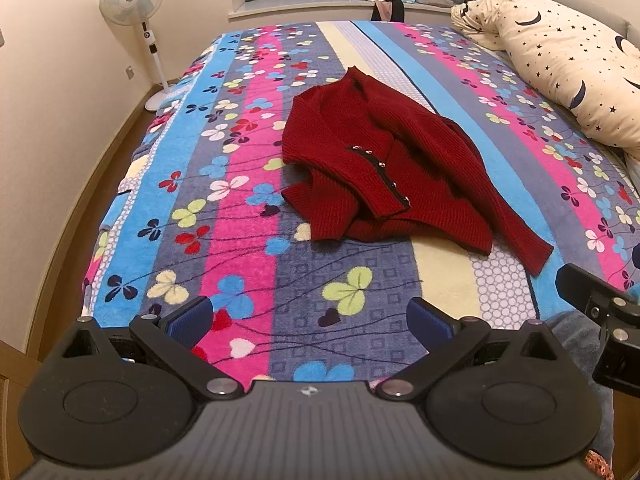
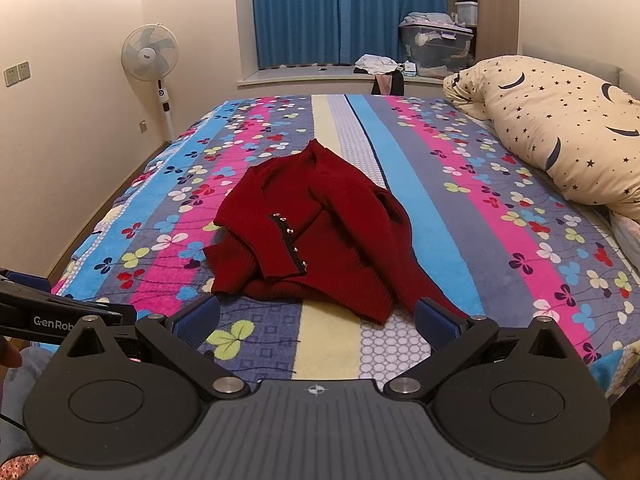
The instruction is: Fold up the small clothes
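Since nothing's grabbed yet, left gripper & right gripper hover released at near edge of bed; crumpled red cardigan lies mid-bed, awaiting flattening.

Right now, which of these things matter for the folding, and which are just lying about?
For the job:
red knitted cardigan, lying crumpled
left gripper, open
right gripper, open

Just lying about:
star-print pillow
standing fan
clothes on the windowsill
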A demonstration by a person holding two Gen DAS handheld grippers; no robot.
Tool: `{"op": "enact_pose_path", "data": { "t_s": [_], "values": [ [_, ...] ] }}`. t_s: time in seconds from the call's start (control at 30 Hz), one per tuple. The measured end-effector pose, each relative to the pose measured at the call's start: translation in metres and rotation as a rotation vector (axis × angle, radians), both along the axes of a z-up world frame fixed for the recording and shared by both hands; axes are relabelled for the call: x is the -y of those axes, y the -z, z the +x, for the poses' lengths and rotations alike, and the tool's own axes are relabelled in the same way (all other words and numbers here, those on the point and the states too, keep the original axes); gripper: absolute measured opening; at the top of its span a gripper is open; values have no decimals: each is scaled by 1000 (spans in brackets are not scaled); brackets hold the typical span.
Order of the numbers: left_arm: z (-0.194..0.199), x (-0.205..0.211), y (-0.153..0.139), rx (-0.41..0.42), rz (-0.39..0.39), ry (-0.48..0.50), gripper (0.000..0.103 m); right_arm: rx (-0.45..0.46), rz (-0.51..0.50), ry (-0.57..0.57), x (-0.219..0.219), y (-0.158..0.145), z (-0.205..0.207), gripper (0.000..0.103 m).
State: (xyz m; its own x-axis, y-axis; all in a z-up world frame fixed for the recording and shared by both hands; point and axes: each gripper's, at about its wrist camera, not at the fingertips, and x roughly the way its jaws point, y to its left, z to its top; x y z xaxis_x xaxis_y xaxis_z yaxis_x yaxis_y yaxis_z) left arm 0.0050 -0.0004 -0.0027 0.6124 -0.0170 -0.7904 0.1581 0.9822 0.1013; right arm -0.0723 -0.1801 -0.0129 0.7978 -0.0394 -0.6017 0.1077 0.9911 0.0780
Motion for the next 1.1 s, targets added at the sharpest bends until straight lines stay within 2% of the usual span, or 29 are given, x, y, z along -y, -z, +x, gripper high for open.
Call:
{"op": "enact_pose_path", "data": {
  "t_s": [1.1],
  "values": [
    [-5,-5,0,3,6,-2,103,-6,7,2,-1,4,-1,102]
  ]
}}
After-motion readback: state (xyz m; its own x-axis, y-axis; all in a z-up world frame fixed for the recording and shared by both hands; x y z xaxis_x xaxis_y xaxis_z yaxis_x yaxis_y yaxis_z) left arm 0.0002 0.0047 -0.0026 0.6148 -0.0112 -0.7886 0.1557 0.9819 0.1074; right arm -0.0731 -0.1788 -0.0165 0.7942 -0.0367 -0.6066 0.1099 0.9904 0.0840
